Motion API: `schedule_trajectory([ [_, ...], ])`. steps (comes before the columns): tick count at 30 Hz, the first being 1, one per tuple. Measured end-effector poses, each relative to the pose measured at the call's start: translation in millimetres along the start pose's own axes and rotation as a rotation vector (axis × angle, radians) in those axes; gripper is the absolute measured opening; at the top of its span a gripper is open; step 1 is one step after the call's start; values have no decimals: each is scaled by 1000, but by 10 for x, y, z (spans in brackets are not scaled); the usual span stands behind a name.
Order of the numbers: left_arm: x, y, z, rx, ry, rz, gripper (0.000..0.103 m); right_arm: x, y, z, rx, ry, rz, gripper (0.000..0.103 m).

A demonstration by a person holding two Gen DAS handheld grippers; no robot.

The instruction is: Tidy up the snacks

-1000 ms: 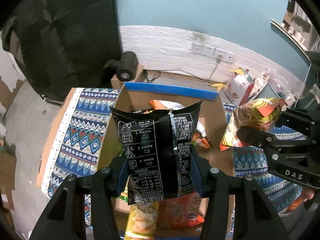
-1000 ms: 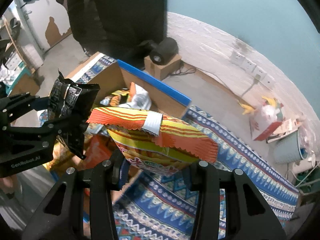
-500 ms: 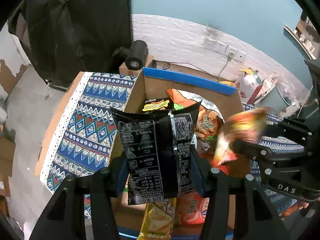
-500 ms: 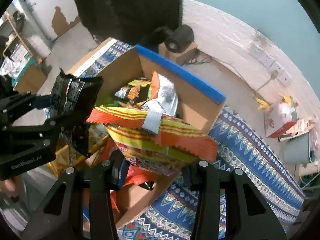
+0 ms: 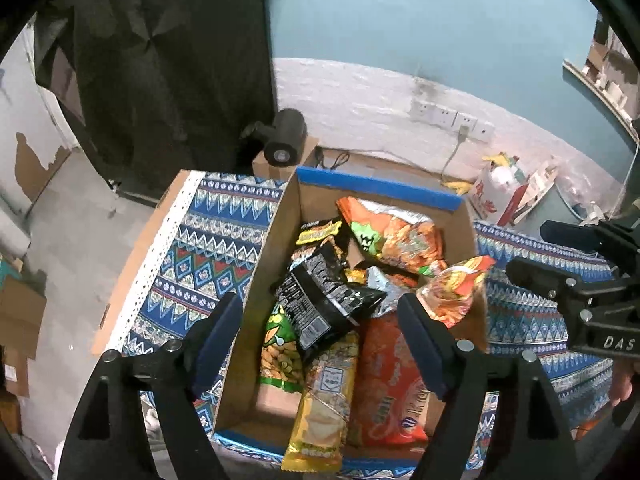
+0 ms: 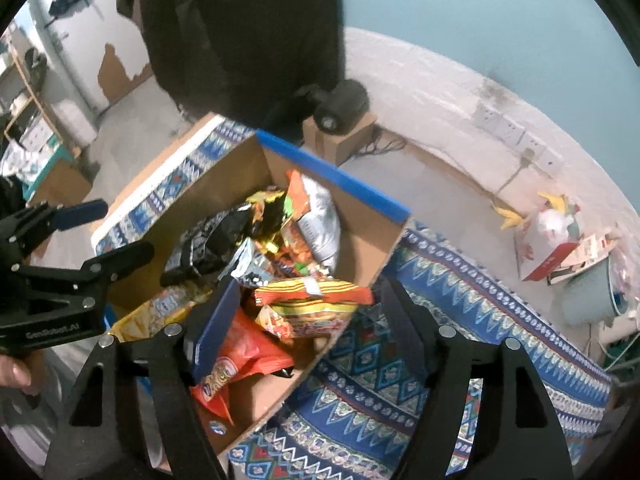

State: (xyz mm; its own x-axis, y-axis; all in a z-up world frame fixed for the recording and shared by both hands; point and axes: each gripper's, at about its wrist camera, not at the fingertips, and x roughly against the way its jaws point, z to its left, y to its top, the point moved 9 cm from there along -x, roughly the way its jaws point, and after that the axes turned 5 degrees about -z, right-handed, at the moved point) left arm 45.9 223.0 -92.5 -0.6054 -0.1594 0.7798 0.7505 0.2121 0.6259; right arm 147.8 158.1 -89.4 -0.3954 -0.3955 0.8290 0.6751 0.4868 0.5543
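A cardboard box with blue taped rims (image 5: 376, 186) (image 6: 332, 172) sits on a patterned blue cloth and holds several snack bags. A black snack bag (image 5: 320, 304) (image 6: 212, 244) lies on top of the pile. A yellow-and-orange striped bag (image 5: 454, 292) (image 6: 312, 304) lies at the box's right side. My left gripper (image 5: 320, 320) is open and empty above the box. My right gripper (image 6: 308, 312) is open and empty just above the striped bag.
The patterned cloth (image 5: 200, 248) (image 6: 460, 304) covers the table around the box. A black cylinder on a small carton (image 5: 284, 142) stands behind it. Wall sockets, a red-and-white bag (image 6: 556, 240) and clutter lie at the far right.
Both grippers opened. The black bag dropped from my left gripper into the box, and the striped bag dropped from my right gripper into the box.
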Motion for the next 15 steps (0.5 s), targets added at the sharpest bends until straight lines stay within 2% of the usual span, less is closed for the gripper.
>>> schedule_trajectory([
  [8, 264, 81, -193, -55, -9, -71, 94, 342, -20, -197, -46, -55, -92, 80],
  [15, 350, 85, -388, -101, -18, -84, 95, 620, -91, -421, -83, -101, -152, 81],
])
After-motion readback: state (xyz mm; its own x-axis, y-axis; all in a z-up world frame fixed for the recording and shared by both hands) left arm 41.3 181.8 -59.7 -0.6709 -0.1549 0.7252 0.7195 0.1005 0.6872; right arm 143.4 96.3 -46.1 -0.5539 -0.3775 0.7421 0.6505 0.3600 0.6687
